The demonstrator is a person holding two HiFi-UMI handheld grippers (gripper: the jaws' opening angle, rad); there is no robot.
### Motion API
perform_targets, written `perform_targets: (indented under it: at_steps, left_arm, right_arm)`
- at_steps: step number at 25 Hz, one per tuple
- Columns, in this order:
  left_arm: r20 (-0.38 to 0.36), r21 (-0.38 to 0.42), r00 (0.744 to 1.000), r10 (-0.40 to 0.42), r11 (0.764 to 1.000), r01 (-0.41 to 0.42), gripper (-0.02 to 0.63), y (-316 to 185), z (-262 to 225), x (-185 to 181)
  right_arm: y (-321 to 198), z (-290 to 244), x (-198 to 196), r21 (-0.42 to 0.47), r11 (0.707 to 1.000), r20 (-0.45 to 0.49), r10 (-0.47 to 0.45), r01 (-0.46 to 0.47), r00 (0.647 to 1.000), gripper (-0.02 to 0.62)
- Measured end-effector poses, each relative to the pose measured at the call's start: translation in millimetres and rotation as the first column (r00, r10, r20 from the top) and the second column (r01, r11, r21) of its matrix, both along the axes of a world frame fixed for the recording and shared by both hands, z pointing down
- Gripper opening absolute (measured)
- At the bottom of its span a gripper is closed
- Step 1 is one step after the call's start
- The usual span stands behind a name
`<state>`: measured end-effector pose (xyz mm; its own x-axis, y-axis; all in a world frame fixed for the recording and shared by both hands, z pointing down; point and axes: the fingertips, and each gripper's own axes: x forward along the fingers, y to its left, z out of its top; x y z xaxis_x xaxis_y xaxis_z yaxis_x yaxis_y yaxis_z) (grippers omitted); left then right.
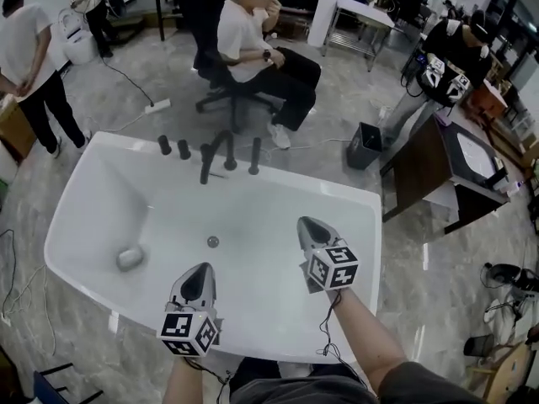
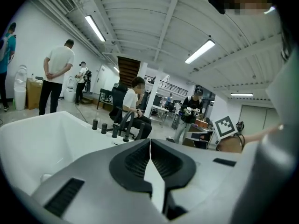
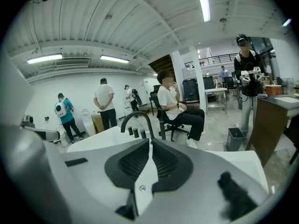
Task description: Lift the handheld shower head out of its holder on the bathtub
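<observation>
Black shower head (image 1: pixel 254 155) well beyond fingers (image 1: pixel 313 232).

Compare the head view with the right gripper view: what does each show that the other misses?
Only the head view: both grippers from above, the left gripper and the right gripper, plus the drain in the tub floor. Only the right gripper view: the ceiling lights and that gripper's jaws up close, shut with nothing between them. Both: the bathtub, its black faucet and the seated person.

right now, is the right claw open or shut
Shut. The right claw has its jaws pressed together in its own view, nothing between them.
</observation>
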<state>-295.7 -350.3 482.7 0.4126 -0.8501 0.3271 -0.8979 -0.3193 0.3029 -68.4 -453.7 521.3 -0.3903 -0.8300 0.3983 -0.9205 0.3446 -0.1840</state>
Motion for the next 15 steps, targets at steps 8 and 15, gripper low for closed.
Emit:
perform_targets:
  at_steps: [8, 15]
  left_arm:
    - [-0.003, -0.012, 1.000, -0.014, 1.000, 0.014, 0.017, -52.6, 32.3, -27.1]
    - [-0.014, -0.025, 0.999, -0.052, 0.998, 0.051, 0.017, -75.0, 62.7, -24.0]
  right_arm:
    - [-65.2, 40.2, -28.3, -0.022, 0.999, 0.018, 0.029, -0.029, 0.999, 0.032]
    - [-118.9, 82.3, -34.6, -0.033, 0.999, 0.004, 0.004, -0.004, 1.000, 0.032]
